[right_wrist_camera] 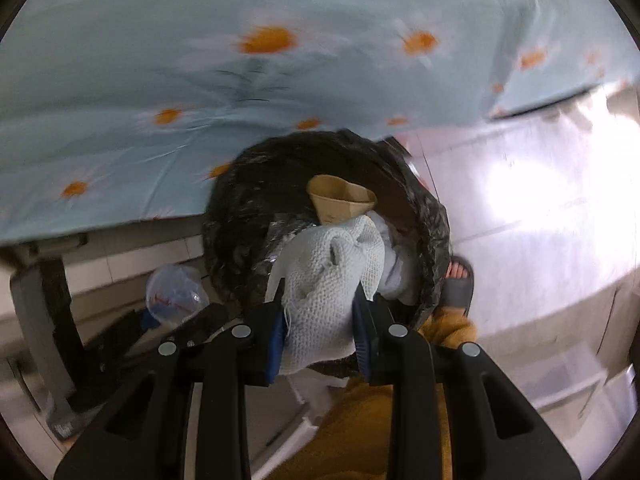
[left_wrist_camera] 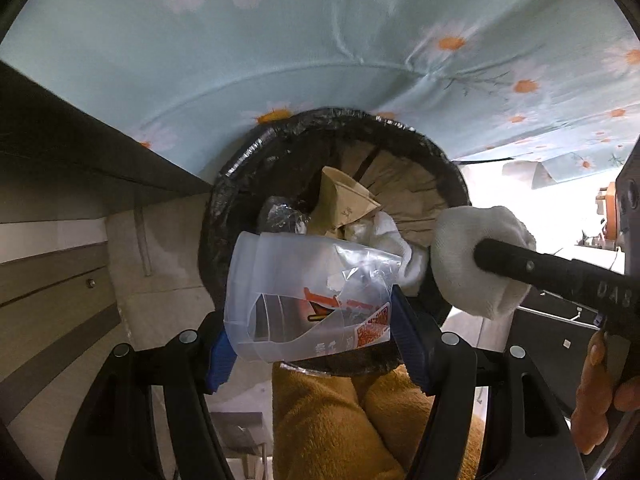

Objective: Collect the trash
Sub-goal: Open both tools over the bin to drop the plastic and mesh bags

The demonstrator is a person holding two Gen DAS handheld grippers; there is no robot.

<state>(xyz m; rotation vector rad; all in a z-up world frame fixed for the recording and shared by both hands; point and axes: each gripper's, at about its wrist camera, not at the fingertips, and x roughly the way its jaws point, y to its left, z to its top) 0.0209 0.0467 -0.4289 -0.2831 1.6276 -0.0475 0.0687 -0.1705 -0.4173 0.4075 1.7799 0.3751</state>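
Above the black-lined trash bin, both grippers point downward. Left gripper: jaws clamped on a crumpled clear plastic cup. Right gripper: jaws clamped on a white woven cloth. Current step, as judged: deposit. Next move calls for centring each item over the bin mouth, then releasing the jaws.

Home bedroom, daisy-print bedsheet (pale blue), wooden furniture, lined trash bin on tiled floor
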